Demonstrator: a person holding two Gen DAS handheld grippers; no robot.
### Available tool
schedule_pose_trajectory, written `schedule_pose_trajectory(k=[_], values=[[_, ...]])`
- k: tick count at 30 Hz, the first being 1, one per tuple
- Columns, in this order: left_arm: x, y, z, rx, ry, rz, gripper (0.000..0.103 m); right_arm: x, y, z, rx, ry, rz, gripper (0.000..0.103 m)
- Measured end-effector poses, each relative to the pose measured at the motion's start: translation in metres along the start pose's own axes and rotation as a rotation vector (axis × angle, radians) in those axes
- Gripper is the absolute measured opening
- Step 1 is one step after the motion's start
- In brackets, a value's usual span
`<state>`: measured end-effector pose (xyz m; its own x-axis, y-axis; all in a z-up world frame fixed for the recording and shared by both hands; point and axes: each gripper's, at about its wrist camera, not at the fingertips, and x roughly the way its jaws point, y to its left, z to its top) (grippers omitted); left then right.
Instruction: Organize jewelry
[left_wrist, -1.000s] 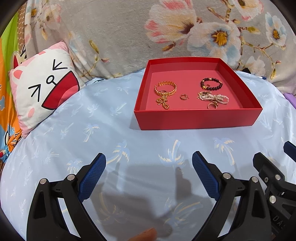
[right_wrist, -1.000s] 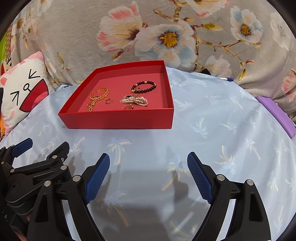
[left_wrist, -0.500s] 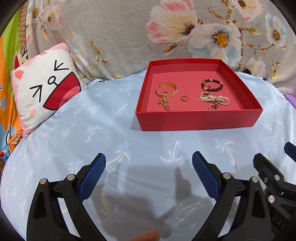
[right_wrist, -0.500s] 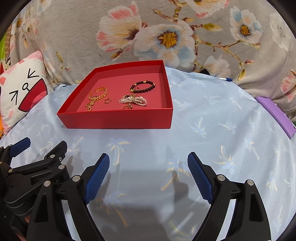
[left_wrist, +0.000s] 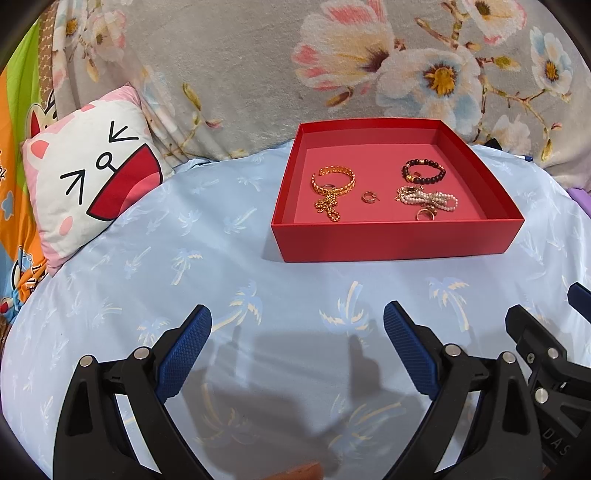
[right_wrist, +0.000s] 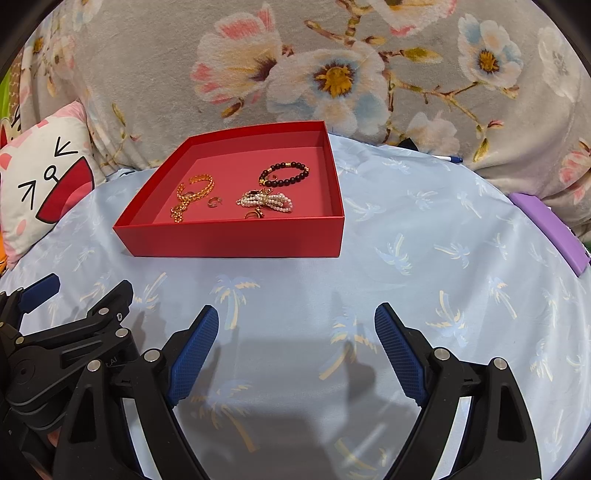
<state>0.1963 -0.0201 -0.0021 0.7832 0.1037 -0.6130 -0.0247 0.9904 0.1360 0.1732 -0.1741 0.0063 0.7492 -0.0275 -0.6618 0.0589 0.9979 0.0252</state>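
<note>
With the left gripper (left_wrist: 297, 323) and right gripper (right_wrist: 296, 323) both released and empty above the palm-print sheet (right_wrist: 424, 258), approach the red tray (left_wrist: 397, 240) holding the gold bracelet (left_wrist: 333, 181), bead bracelet (left_wrist: 423, 171) and pearl strand (left_wrist: 428, 197), lifting 1 untangled piece at a time.

Near wall of the red tray (left_wrist: 395, 240) hides the floor strip just behind it. Small ring (left_wrist: 368, 196) mid-tray: too small to tell if ring or earring. Pearl strand (left_wrist: 428, 197) is tangled with gold bits, can't separate them; same for the ring (right_wrist: 255, 213) at its front. Purple object (right_wrist: 546, 229) cut off at right edge. Pen tip (right_wrist: 452, 158) mostly hidden behind the bed's curve. Orange-brown thing (left_wrist: 301, 472) clipped at bottom edge, unidentifiable.
</note>
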Motion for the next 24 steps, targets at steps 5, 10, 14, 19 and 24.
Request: schedule_pose_trajectory(k=[5, 10, 14, 19, 24], values=[[-0.0007, -0.0005, 0.0010, 0.002, -0.004, 0.003, 0.092, 0.0002, -0.0004, 0.0002, -0.001, 0.000, 0.001, 0.085], [-0.0009, -0.0002, 0.0014, 0.002, -0.008, 0.007, 0.092, 0.0002, -0.0006, 0.0003, -0.001, -0.001, 0.001, 0.085], [-0.0042, -0.0010, 0.0015, 0.002, -0.021, 0.014, 0.092, 0.0000, 0.0003, -0.0001, 0.000, 0.000, 0.000, 0.085], [-0.0043, -0.0021, 0.0011, 0.004, -0.020, 0.024, 0.092, 0.0004, -0.0017, 0.0004, -0.004, -0.001, -0.010, 0.085], [-0.0053, -0.0025, 0.0006, -0.001, -0.027, 0.021, 0.091, -0.0002, -0.0056, 0.0019, -0.002, -0.006, -0.005, 0.085]])
